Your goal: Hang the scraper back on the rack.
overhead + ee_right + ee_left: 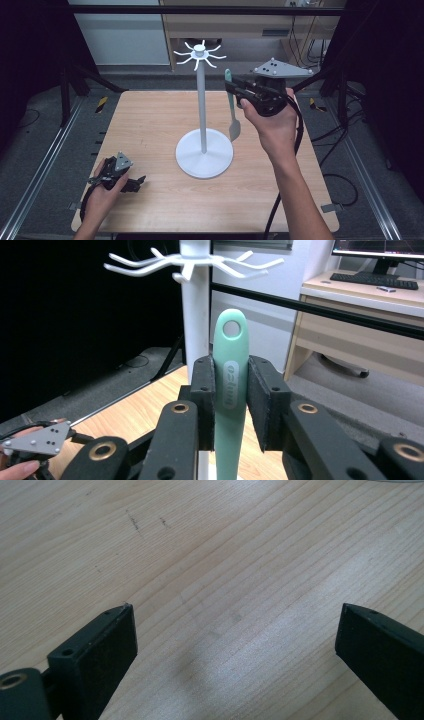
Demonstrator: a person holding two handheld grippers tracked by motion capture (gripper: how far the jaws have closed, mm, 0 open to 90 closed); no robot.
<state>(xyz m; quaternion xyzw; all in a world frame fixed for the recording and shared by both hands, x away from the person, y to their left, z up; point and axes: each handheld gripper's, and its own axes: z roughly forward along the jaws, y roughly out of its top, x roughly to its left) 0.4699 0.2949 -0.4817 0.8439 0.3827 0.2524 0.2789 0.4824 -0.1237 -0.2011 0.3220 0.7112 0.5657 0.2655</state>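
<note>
From above, your right tool (239,90) pinches a green-handled utensil (231,102) upright beside the white hook stand (202,112) at the worktop (150,125) centre; lift its hole to hook height. Your left tool (235,650), jaws spread, rests near the front-left corner. In the right gripper view, the handle hole (231,329) sits below the hooks (192,262); the pole stands close behind.

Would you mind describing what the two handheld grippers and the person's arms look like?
Both grippers are black. The right gripper carries a grey three-cornered plate with small dots and trails a black cable; brass-coloured pivots show behind its flat, block-like fingers. The left gripper bears a smaller grey plate. The forearms are bare, with no sleeves visible.
</note>
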